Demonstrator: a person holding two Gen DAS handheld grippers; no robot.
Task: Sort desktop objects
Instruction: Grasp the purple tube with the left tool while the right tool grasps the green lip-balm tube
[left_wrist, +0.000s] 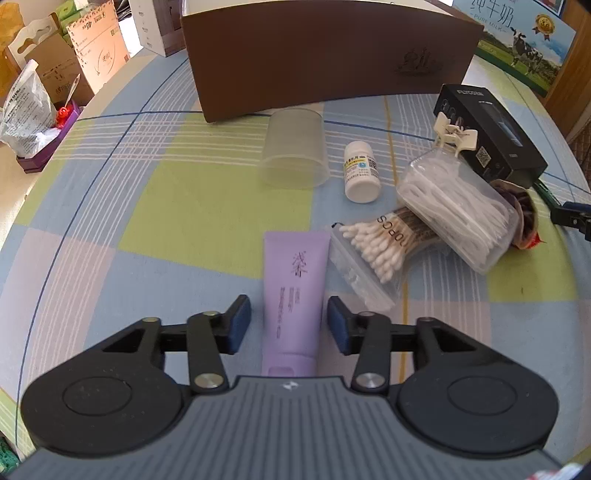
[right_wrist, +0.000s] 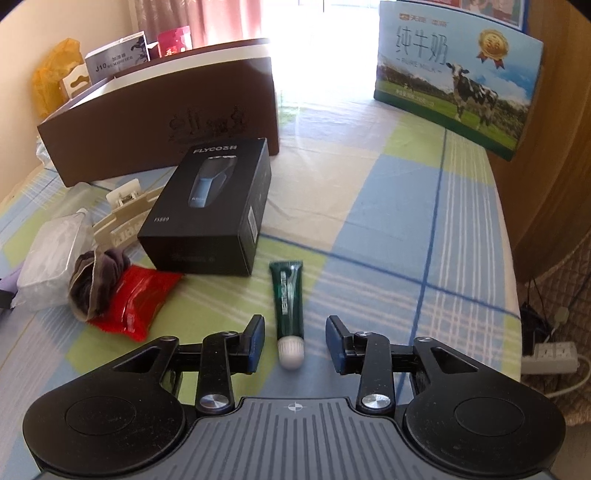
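The left gripper (left_wrist: 290, 324) is hovering with its fingers spread wide, a flat lilac plastic tube (left_wrist: 293, 295) lying lengthwise between them on the checked tablecloth (left_wrist: 166, 206), touching neither. The right gripper (right_wrist: 294, 341) is likewise gaping around a slim dark-green tube (right_wrist: 289, 295), its white cap (right_wrist: 291, 354) sitting between the pads.

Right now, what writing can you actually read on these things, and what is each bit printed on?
"FLYCO" and "FS889": black shaver box.
"PURE MILK": milk carton.
"J10": grey box behind the brown box.
"PCS", partly hidden: cotton swab bag.
Purple tube, green tube, white bottle: print too small.
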